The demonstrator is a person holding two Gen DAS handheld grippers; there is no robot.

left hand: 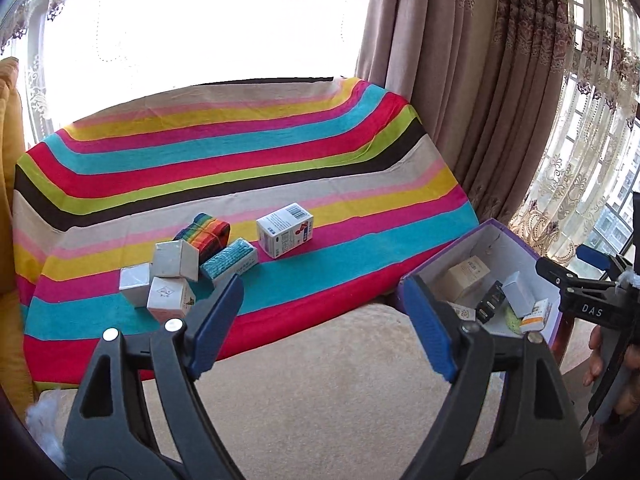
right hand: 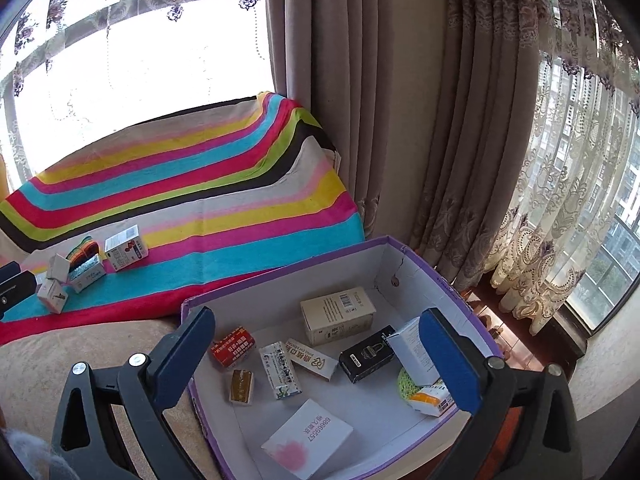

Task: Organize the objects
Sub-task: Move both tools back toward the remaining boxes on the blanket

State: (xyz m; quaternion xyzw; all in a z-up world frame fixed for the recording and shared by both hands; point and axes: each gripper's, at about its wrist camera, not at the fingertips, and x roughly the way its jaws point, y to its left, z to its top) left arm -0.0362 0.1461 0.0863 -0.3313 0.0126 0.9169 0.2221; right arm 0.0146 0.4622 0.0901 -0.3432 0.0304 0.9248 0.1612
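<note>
While its blue pads stand wide apart with nothing between them, the left claw point(left hand: 322, 320) hovers over beige carpet at the edge of the striped cloth point(left hand: 248, 160). At its 11 o'clock lies a cluster of small boxes point(left hand: 172, 280) beside a rainbow bundle point(left hand: 206, 232), and a white barcode box point(left hand: 285, 231) sits apart at 12 o'clock. The right claw point(right hand: 320, 360), likewise spread and empty, hangs over the purple-edged box point(right hand: 436, 276), which holds a beige carton point(right hand: 338, 320), a black carton point(right hand: 366, 354), a red pack point(right hand: 233, 348) and a white card box point(right hand: 308, 438).
</note>
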